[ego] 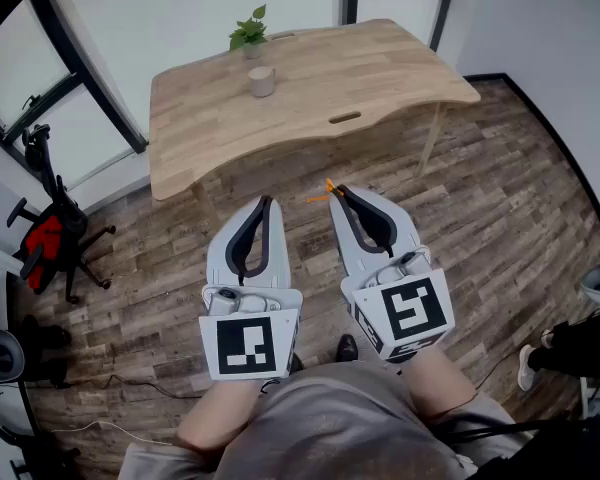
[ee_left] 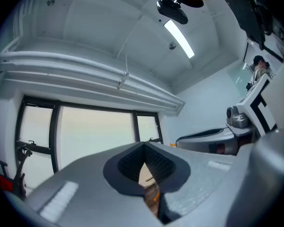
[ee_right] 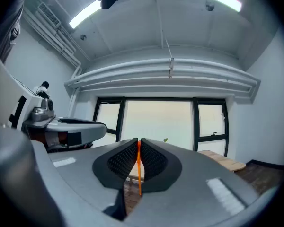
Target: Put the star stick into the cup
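Right gripper (ego: 338, 190) clamped on one orange star stick (ee_right: 139, 169). Left gripper (ego: 267, 202) just beside it, jaws together, nothing in them. Well ahead of both: one table (ego: 380, 68) with one cup (ego: 262, 81) and one plant (ego: 248, 30).

The person held both grippers out in front of the body, side by side and well apart, with bare forearms (ego: 432, 376) reaching forward from under a grey shirt. The left gripper (ego: 268, 201) pointed ahead, its jaws closed tip to tip with nothing between the tips. The right gripper (ego: 338, 190) angled slightly inward towards the left one, its jaws pressed onto the thin orange star stick (ee_right: 139, 169), which ran up along the seam between the pads (ee_right: 151, 161). Each gripper's marker cube faced upward near the wrists.
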The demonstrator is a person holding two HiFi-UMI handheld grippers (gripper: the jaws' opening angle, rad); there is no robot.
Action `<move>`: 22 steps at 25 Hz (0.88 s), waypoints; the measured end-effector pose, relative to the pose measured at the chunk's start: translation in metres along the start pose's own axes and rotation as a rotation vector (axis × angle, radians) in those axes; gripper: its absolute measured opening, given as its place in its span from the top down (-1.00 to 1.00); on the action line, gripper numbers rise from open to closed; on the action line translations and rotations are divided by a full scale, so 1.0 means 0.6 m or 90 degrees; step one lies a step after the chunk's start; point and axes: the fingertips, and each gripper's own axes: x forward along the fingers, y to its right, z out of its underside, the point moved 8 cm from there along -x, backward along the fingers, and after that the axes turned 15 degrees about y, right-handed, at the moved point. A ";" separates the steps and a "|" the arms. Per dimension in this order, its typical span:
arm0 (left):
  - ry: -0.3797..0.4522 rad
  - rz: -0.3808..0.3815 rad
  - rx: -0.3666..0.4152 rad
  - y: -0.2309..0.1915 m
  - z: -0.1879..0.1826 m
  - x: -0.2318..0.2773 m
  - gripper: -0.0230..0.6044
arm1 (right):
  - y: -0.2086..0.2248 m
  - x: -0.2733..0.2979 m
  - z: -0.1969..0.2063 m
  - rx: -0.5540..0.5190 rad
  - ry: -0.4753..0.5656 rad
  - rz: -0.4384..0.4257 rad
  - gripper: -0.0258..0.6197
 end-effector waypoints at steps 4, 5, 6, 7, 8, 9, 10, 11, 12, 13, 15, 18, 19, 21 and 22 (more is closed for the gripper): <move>-0.002 -0.001 -0.001 0.008 0.001 0.009 0.93 | 0.012 0.000 0.000 0.003 -0.003 -0.002 0.78; -0.003 -0.001 -0.001 0.010 0.001 0.013 0.93 | 0.016 0.000 0.000 0.005 -0.003 -0.003 0.78; -0.005 -0.001 -0.001 0.013 0.002 0.017 0.93 | 0.021 0.000 0.001 0.006 -0.003 -0.004 0.78; -0.007 -0.001 0.000 0.018 0.003 0.020 0.93 | 0.026 -0.002 0.002 0.008 -0.003 -0.004 0.78; -0.009 -0.001 0.001 0.023 0.005 0.023 0.93 | 0.031 -0.004 0.003 0.010 -0.003 -0.005 0.78; -0.010 -0.001 0.003 0.028 0.006 0.027 0.93 | 0.038 -0.007 0.004 0.013 -0.002 -0.005 0.78; -0.012 -0.002 0.004 0.034 0.008 0.030 0.93 | 0.045 -0.011 0.005 0.018 0.002 -0.004 0.78; -0.013 -0.003 0.005 0.041 0.010 0.033 0.93 | 0.054 -0.015 0.006 0.026 0.009 -0.002 0.78; -0.015 -0.004 0.007 0.048 0.013 0.037 0.93 | 0.064 -0.019 0.007 0.035 0.015 0.000 0.78; -0.018 -0.004 0.010 0.056 0.015 0.041 0.93 | 0.074 -0.023 0.009 0.041 0.020 0.001 0.78; -0.022 -0.005 0.016 0.073 0.020 0.050 0.93 | 0.095 -0.030 0.012 0.045 0.021 0.002 0.78; -0.026 -0.009 0.012 0.098 0.029 0.059 0.93 | 0.124 -0.038 0.019 0.048 0.016 0.000 0.78; -0.031 -0.010 0.012 0.103 0.034 0.061 0.93 | 0.131 -0.038 0.024 0.052 0.012 -0.001 0.78; -0.043 -0.011 0.011 0.106 0.044 0.065 0.93 | 0.137 -0.035 0.035 0.060 0.005 -0.004 0.78; -0.047 -0.012 0.009 0.104 0.049 0.068 0.93 | 0.137 -0.032 0.041 0.063 0.001 -0.006 0.78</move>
